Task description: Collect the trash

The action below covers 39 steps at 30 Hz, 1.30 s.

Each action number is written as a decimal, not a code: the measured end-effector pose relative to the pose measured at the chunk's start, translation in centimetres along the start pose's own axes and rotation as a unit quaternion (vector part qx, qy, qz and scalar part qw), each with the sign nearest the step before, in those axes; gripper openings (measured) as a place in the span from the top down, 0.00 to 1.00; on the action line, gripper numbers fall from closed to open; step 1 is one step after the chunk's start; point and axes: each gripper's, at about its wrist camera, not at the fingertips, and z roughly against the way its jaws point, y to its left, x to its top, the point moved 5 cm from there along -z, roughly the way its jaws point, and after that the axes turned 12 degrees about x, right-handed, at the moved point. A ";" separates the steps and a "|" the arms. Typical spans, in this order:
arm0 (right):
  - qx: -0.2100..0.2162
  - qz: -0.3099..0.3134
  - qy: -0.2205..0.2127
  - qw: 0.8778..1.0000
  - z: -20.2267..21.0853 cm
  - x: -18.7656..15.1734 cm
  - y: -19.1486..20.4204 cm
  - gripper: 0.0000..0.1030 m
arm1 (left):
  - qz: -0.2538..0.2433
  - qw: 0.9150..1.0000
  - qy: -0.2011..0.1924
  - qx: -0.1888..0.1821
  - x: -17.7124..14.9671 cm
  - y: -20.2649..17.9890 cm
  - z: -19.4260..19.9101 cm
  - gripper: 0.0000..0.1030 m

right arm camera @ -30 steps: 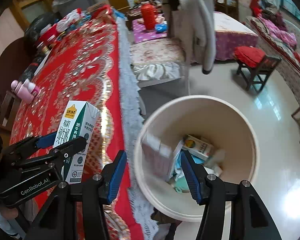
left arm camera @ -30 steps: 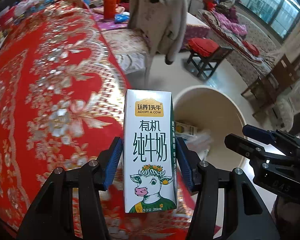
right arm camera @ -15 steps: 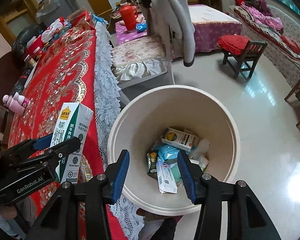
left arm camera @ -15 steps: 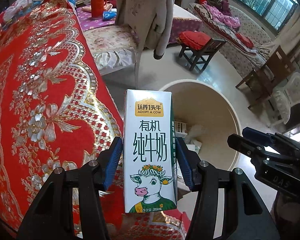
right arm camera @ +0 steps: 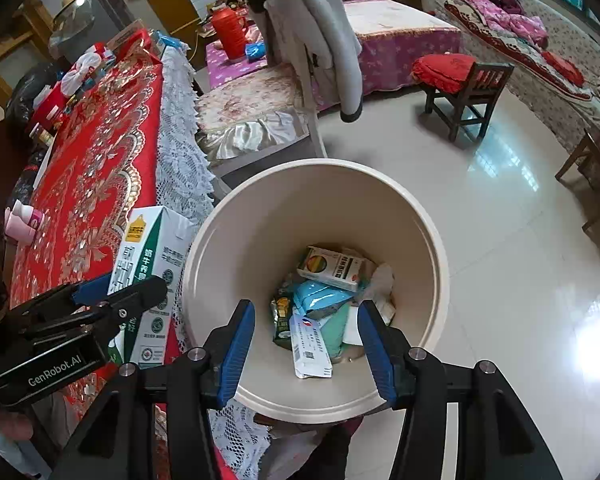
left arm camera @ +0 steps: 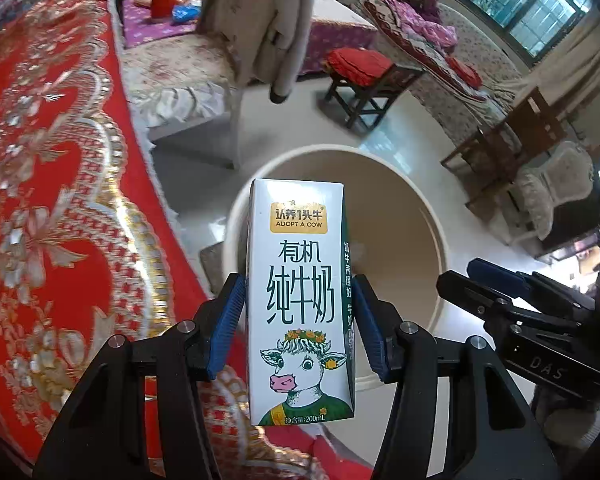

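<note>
My left tongs (left arm camera: 300,320) grip an upright white milk carton with a cartoon cow (left arm camera: 300,300), blue pads pressed on both its sides, at the edge of the counter under its red and gold embroidered cloth (left arm camera: 60,200), partly above the round beige plastic bin (left arm camera: 432,236) on the floor. My right tongs (right arm camera: 306,340) hang over that bin's mouth, jaws opening, nothing gripped between them. Down in the bin lie a white and green medicine box (right arm camera: 332,268), a light blue packet (right arm camera: 320,296) and a white printed sachet (right arm camera: 310,346)
</note>
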 end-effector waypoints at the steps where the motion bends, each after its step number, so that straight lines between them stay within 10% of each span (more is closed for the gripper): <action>1: -0.001 -0.002 0.000 1.000 0.0 -0.1 -0.2 0.49 | -0.001 1.000 0.002 -0.003 0.0 -0.2 -0.1 0.48; 4: -0.001 -0.008 0.000 1.000 0.1 -0.2 -0.7 0.38 | -0.002 1.000 0.005 -0.007 0.1 -0.7 -0.3 0.48; 39: -0.014 0.000 -0.081 0.997 3.5 -0.3 2.6 0.37 | 0.012 0.990 -0.121 0.074 -0.1 2.0 5.8 0.45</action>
